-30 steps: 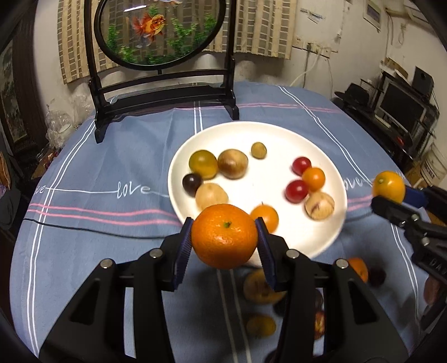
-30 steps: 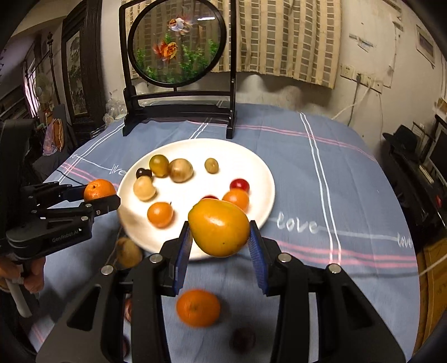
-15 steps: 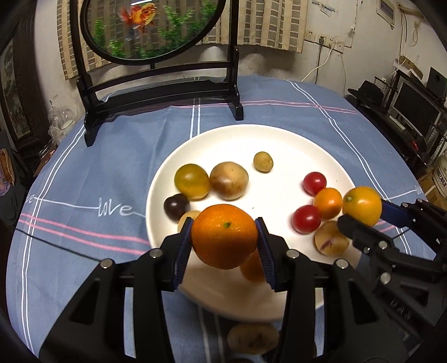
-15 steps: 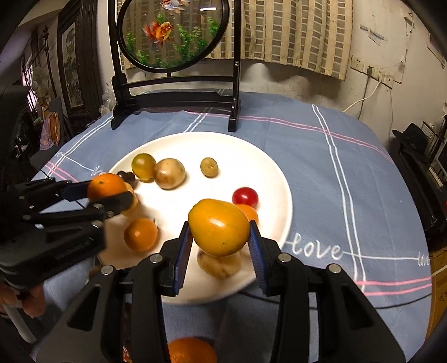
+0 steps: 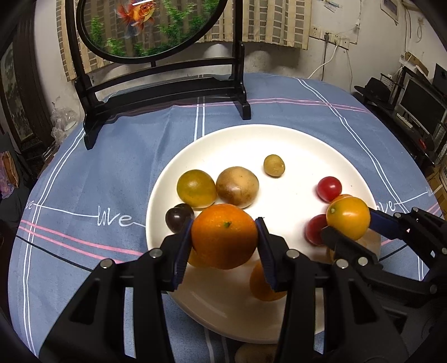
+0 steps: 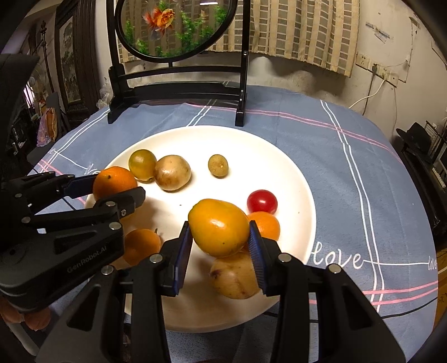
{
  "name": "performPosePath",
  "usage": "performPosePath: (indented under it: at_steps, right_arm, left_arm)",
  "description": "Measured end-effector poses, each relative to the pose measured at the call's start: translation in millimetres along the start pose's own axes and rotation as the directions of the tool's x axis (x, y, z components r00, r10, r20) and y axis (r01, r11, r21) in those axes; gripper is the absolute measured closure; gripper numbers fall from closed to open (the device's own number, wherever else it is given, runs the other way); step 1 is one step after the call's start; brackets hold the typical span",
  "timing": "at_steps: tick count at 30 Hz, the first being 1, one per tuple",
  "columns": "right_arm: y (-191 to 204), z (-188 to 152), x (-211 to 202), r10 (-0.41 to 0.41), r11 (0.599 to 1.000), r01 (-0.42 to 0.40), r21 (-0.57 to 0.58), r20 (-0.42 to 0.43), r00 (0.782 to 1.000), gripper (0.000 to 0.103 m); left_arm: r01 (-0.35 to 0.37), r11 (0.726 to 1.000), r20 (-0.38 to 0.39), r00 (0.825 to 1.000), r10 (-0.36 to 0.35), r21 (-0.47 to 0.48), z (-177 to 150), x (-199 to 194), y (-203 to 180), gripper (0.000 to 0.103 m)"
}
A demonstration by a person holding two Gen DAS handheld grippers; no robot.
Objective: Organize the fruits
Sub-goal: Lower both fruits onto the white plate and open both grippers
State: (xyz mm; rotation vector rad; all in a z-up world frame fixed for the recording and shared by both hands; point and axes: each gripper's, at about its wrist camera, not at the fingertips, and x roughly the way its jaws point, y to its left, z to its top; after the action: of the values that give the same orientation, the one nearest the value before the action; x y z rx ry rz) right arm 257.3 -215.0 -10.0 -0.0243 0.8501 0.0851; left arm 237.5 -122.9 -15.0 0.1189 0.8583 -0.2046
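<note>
Left gripper point(image 5: 225, 237) is squeezing a tangerine point(image 5: 224, 235) over the near side of the white plate point(image 5: 301, 145), and right gripper point(image 6: 220, 231) is pinching a yellow-orange fruit point(image 6: 218, 227) above it too. Further back, the goldfish screen point(image 5: 145, 28) is standing on the blue tablecloth point(image 5: 83, 181).

- Plate point(image 5: 293, 134): plain white.
- Cloth point(image 5: 111, 173): blue-grey, with white and pink stripes and white "love" script.
- Mandarin point(image 5: 225, 236): deep orange, green stem dot.
- Oval fruit point(image 6: 219, 227): yellow-orange.
- Tomato point(image 6: 262, 201): red.
- Grape point(image 5: 179, 217): dark purple.
- Round fruit point(image 5: 196, 189): olive-yellow.
- Gripper pads point(image 5: 183, 251): blue on black fingers.
- Stand point(image 5: 156, 92): black.
- Goldfish point(image 5: 137, 11): orange, among green plants.
</note>
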Motion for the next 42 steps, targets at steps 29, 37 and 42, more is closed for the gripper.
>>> performPosePath:
  at_steps: [29,37,42]
  right_arm:
    - [4.8,1.7,5.3,-0.018,1.000,0.018,-0.011,-0.004,1.000,0.061]
    - [-1.0,-0.6,-7.2,0.005,1.000,-0.005,0.026,0.015,1.000,0.054]
    - [-12.8,-15.7,-34.2,0.023,0.997,-0.027,0.070,0.055,0.998,0.054]
  left_arm:
    - [-0.002,1.000,0.011,1.000,0.002,0.003,2.0,-2.7,-6.2,0.057]
    - [-0.019,1.000,0.127,0.992,0.019,0.003,4.6,-32.7,-2.5,0.026]
    - [-0.022,1.000,0.146,0.989,0.020,0.015,-4.9,-52.4,1.0,0.022]
